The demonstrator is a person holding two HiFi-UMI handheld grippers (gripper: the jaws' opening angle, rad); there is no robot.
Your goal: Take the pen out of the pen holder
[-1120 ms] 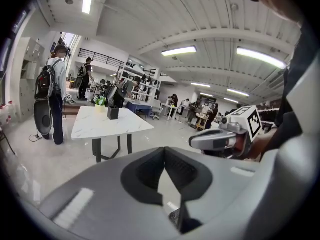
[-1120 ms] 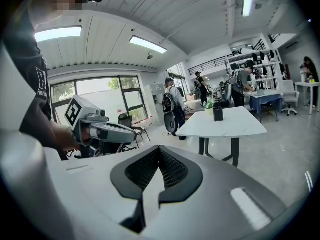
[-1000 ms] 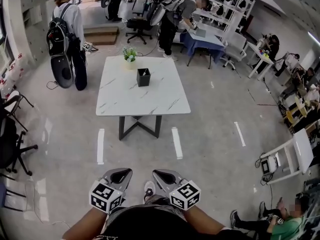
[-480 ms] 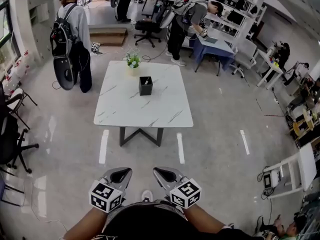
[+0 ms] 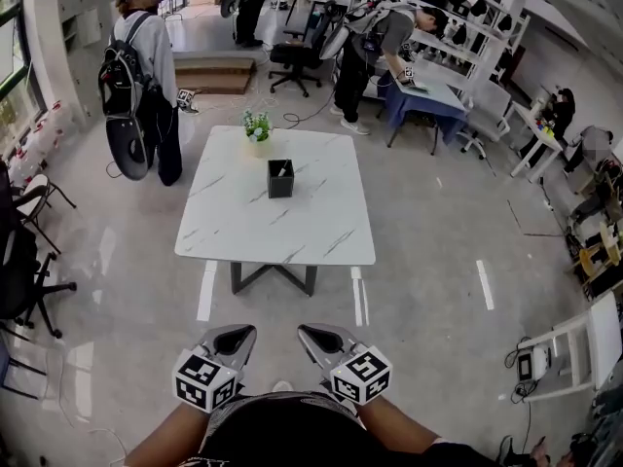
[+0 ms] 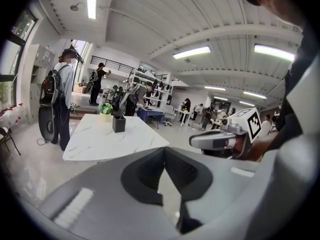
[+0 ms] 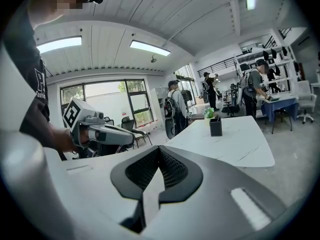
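A black pen holder (image 5: 280,178) stands on the far half of a white marble-look table (image 5: 292,230), with a pale pen tip (image 5: 280,167) just showing inside it. The holder also appears small in the left gripper view (image 6: 119,124) and the right gripper view (image 7: 215,127). My left gripper (image 5: 234,337) and right gripper (image 5: 316,337) are held side by side close to my body, well short of the table. Both are shut with nothing in them, their jaws meeting at the tips (image 6: 164,149) (image 7: 159,149).
A small potted plant (image 5: 256,127) sits behind the holder. A person with a backpack (image 5: 144,76) stands at the table's far left, and another (image 5: 380,42) bends over a blue desk behind it. A black chair (image 5: 24,261) is at left, a white bench (image 5: 584,343) at right.
The table and pen holder have come nearer and lower in the head view as I walk forward. Both grippers keep the same pose against my body.
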